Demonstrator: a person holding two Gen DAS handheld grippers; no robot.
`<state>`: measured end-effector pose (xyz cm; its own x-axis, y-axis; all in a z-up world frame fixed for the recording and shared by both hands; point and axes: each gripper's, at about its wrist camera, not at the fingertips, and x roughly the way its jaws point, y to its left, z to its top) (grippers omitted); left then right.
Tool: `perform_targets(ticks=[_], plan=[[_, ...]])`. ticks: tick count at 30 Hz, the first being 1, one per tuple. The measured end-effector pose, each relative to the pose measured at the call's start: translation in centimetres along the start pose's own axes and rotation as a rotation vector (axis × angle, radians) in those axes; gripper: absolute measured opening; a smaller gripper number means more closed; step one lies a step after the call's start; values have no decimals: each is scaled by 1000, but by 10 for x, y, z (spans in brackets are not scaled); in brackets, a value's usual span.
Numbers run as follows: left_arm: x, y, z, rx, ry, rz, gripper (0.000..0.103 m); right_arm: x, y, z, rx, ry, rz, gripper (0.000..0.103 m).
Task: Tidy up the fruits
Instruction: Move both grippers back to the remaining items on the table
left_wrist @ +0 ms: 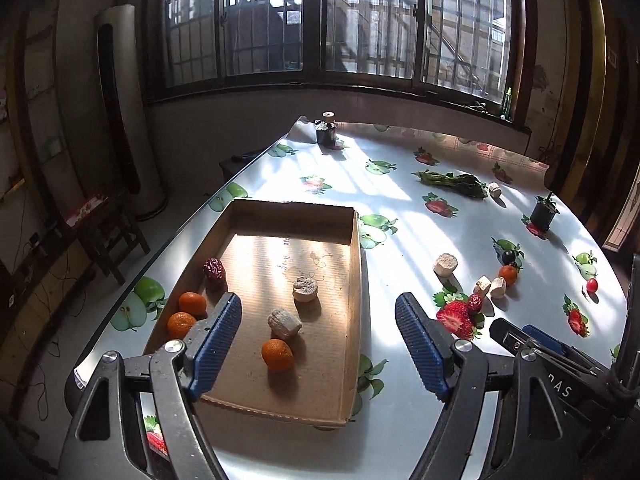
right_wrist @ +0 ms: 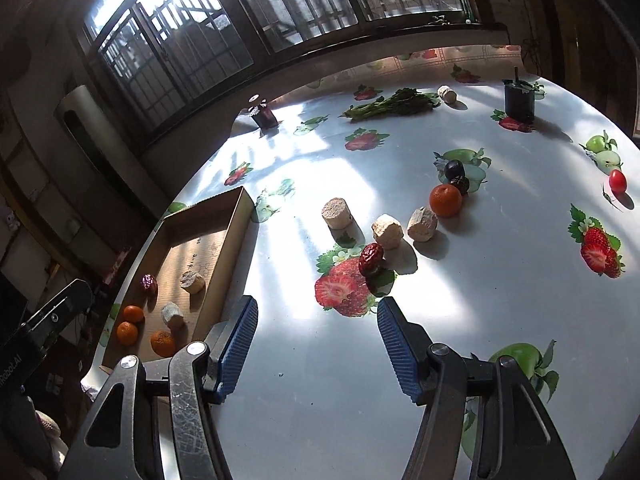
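A shallow cardboard tray (left_wrist: pixel 356 264) lies on the table and holds three oranges, one of them (left_wrist: pixel 277 355) near the front, a red date (left_wrist: pixel 215 269) and two pale cork-like chunks (left_wrist: pixel 305 289). My left gripper (left_wrist: pixel 318 346) is open and empty above the tray's near end. My right gripper (right_wrist: pixel 318 346) is open and empty over the table, just short of a loose red date (right_wrist: pixel 370 259). Beyond the date lie three pale chunks (right_wrist: pixel 386 231), an orange (right_wrist: pixel 445 200), dark plums (right_wrist: pixel 455 169) and a cherry tomato (right_wrist: pixel 617 181). The tray also shows in the right wrist view (right_wrist: pixel 236 232).
The table has a glossy fruit-print cloth (right_wrist: pixel 320 400). A bunch of greens (right_wrist: pixel 392 105), a small dark pot (right_wrist: pixel 519 101) and a small jar (right_wrist: pixel 264 114) stand at the far side. The table's left edge drops off beside the tray; a chair (left_wrist: pixel 108 232) stands below.
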<state>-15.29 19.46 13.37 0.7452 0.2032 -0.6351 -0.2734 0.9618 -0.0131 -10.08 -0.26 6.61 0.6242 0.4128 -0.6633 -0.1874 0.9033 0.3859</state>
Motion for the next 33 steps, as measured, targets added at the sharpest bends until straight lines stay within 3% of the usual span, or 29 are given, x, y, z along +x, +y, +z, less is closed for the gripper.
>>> perform_targets(ticks=[24,29,33], plan=[[25,-10,-10,11,74,-29,79,10,-20,-2,34,32,8,66],[31,-14,-7,19,90,-53,79,-11,-52,19,56,-10,-38,66],[42,-26,-4,36,112,-95,79,-36,-93,43,45,-44,-146,74]])
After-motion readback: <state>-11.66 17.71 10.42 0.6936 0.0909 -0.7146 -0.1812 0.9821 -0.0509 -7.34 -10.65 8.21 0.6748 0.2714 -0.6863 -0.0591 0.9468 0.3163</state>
